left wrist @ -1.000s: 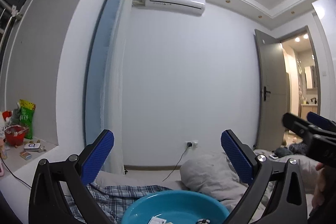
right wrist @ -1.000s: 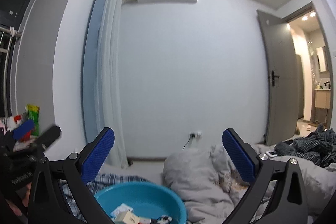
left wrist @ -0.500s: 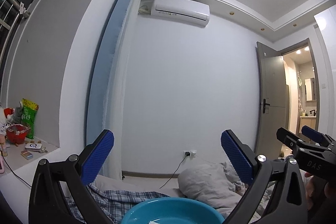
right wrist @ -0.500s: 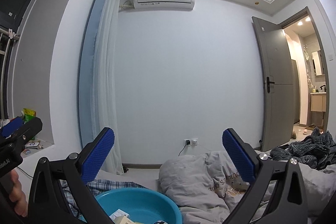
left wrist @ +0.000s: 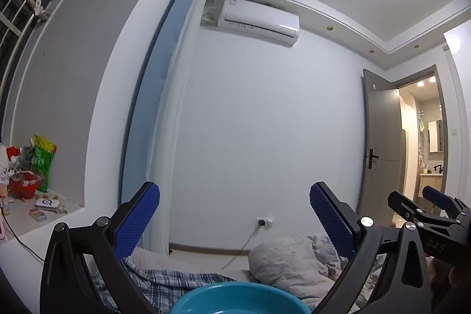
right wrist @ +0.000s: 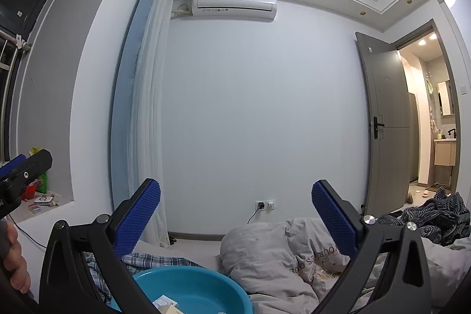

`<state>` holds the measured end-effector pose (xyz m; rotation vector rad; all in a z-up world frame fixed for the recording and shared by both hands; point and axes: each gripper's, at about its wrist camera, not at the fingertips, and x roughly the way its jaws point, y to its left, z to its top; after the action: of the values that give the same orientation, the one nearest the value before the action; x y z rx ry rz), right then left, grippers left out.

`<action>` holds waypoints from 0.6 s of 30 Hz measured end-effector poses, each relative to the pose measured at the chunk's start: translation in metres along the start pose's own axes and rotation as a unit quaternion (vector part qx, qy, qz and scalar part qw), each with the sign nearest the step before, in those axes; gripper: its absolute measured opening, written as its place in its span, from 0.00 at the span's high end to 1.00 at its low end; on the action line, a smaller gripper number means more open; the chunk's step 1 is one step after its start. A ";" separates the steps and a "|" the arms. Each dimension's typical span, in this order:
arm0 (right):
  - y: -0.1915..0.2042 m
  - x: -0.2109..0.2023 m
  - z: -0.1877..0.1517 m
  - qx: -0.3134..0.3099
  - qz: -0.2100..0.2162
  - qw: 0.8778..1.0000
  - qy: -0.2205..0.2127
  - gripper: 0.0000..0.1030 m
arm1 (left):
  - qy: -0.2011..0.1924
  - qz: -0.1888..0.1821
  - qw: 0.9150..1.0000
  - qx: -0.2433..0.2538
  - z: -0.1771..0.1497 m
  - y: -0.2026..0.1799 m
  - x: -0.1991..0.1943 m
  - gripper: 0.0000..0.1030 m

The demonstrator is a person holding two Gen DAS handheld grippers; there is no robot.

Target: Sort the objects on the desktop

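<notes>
We had both tools raised and aimed at the far wall, the left tool (left wrist: pixel 234 214) and the right tool (right wrist: pixel 235 212) each spread wide with nothing between the blue pads. The teal basin (right wrist: pixel 203 292) sat low on the bed beside the grey duvet (right wrist: pixel 273 255), and a few small boxes (right wrist: pixel 164 303) lay inside it.

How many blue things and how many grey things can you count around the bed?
Blue: 3 — the basin, the curtain, the checked cloth
Grey: 3 — the quilt, the door, the striped garment
Total: 6
</notes>
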<state>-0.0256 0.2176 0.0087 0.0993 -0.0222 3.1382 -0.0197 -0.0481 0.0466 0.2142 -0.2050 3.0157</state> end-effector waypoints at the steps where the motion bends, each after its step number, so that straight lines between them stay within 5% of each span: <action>1: 0.000 0.000 0.000 -0.001 -0.001 1.000 -0.001 0.01 | -0.003 0.005 1.000 0.004 -0.001 -0.001 0.000 0.00; 18: -0.006 -0.001 0.004 0.007 -0.003 1.000 0.002 0.01 | 0.002 -0.003 1.000 0.020 -0.005 -0.004 0.001 0.00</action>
<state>-0.0243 0.2239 0.0123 0.0937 0.0003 3.1326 -0.0208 -0.0437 0.0418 0.2109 -0.1447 3.0153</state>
